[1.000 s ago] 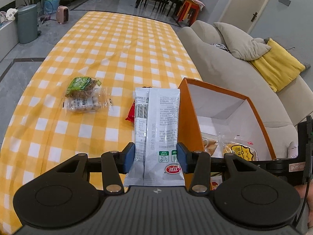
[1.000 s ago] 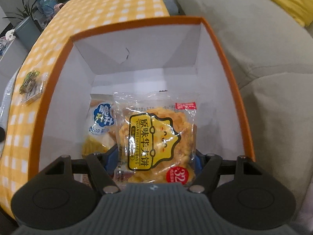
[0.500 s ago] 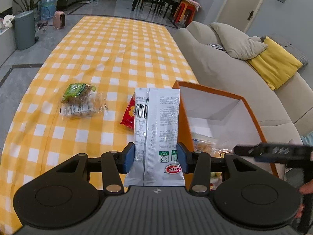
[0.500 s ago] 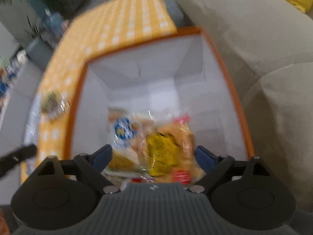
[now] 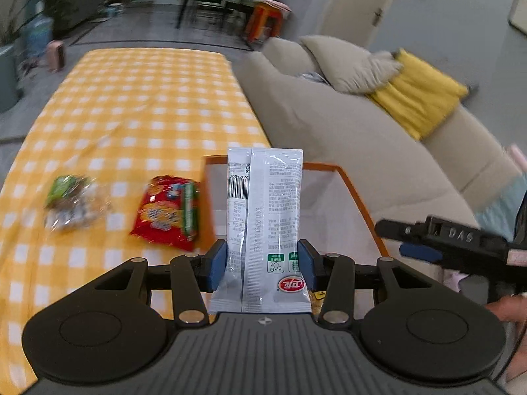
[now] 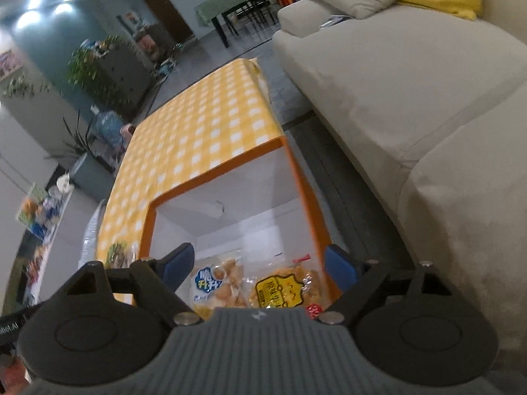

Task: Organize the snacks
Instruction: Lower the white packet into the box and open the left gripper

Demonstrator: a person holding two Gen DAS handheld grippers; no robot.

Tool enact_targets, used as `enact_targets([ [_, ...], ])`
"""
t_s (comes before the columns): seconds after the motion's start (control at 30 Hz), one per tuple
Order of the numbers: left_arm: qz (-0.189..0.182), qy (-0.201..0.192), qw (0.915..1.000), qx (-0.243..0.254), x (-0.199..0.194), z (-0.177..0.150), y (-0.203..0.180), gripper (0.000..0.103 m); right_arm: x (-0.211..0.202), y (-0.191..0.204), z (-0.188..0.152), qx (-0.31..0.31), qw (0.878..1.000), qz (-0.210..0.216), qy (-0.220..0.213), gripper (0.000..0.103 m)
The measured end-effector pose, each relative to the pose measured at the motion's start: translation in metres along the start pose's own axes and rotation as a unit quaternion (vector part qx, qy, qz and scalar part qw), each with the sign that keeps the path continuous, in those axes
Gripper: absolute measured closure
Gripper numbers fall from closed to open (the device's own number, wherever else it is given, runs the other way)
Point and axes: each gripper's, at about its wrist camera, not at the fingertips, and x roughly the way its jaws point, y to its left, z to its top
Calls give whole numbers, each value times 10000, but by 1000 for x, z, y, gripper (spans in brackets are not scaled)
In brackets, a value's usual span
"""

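My left gripper [image 5: 263, 260] is shut on a tall white snack packet [image 5: 266, 204], held upright over the near edge of the orange-rimmed box [image 5: 359, 197]. A red packet [image 5: 166, 215] and a clear packet with a green label [image 5: 70, 202] lie on the checked cloth to the left of the box. My right gripper [image 6: 260, 263] hangs above the box [image 6: 217, 177]. Its jaws stand wide, are closing a little, and have nothing between them. Below it in the box lie a yellow waffle packet [image 6: 283, 291] and a blue-labelled packet [image 6: 214, 279].
The yellow-and-white checked tablecloth [image 5: 138, 105] stretches away behind the box. A beige sofa [image 6: 395, 82] with grey and yellow cushions runs close along the right side. A dining table, chairs and plants stand far back.
My right gripper let go of the yellow waffle packet, which now lies in the box, and rose and pulled back. My left gripper carried the white packet rightward to over the box.
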Motion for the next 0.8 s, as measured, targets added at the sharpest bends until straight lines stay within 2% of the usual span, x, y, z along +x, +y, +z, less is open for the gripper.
enact_targets([
  [0.1,184,222,9982,518,24,10,-17,51,-1,-10,2,86,9999,82,-105,18],
  [0.17,55,407,9942,990,38,16,-25,51,1,-17,2,174,9997,153,-126,18],
  [0.27,69,662,9772,2018,59,20,-36,51,6,-26,2,436,9986,287,-104,19],
  [0.4,-99,1303,9392,3176,88,26,-40,51,8,-30,4,476,9982,352,-88,19],
  [0.53,-198,1499,9034,4012,108,35,-43,51,14,-32,4,471,9984,323,-14,19],
  [0.6,12,1535,8852,4393,123,36,-46,51,16,-31,5,251,9994,251,57,19],
  [0.67,113,1717,8619,4770,139,35,-49,51,22,-26,4,-27,9996,248,107,19],
  [0.7,113,1806,8449,5033,145,32,-50,51,23,-25,5,-98,9995,264,126,19],
  [0.8,63,1878,8075,5591,156,28,-56,50,27,-27,6,-51,9995,266,149,19],
])
